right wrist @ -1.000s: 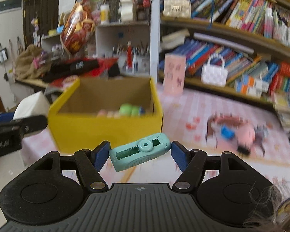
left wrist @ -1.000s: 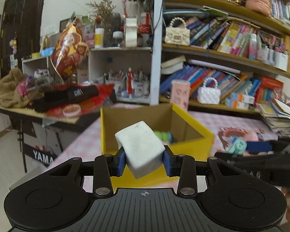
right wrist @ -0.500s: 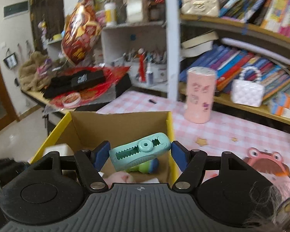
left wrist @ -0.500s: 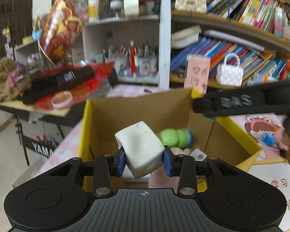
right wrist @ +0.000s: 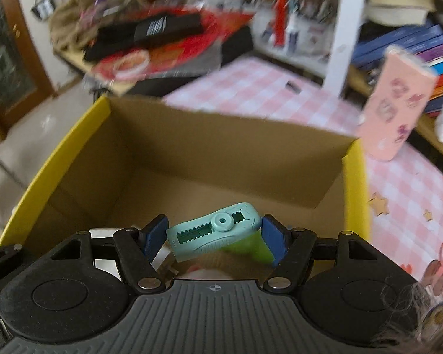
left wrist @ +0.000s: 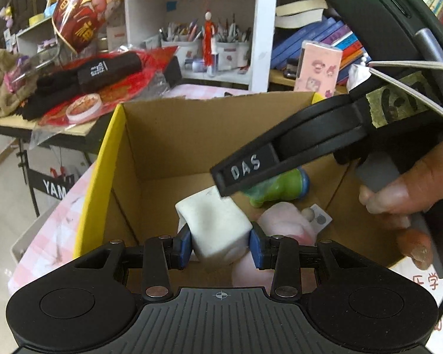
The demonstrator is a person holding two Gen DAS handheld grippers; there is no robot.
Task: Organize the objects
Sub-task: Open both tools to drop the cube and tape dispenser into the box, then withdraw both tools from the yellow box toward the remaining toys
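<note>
- A person's left gripper (left wrist: 221, 246) is clamped on a white foam block (left wrist: 214, 227), its blue pads pressing both side faces; the block hangs over the open mouth of the yellow cardboard box (left wrist: 99, 177), low in the left wrist view at about 6 o'clock.
- The block sits tilted, one corner tipped toward 11 o'clock; it is near-cubic, so no long axis can be told.
- On the box floor lie a green toy (left wrist: 277, 187) at about 2 o'clock from the block and a pink soft item (left wrist: 283, 227) just beside it at 3 o'clock.
- The right gripper (right wrist: 215, 240) holds a teal toothed clip (right wrist: 214, 231) at a middling width, over the same box's (right wrist: 56, 159) interior; its long axis runs from 8 o'clock up to 2 o'clock, rounded end toward 2.
- The person's hand (left wrist: 410, 185) on the right tool's handle shows at 3 o'clock in the left wrist view.
- Judged step: both items have been brought above the box for dropping. The next move calls for easing each pair of jaws apart in turn, low enough that neither piece bounces out or strikes the other tool.
</note>
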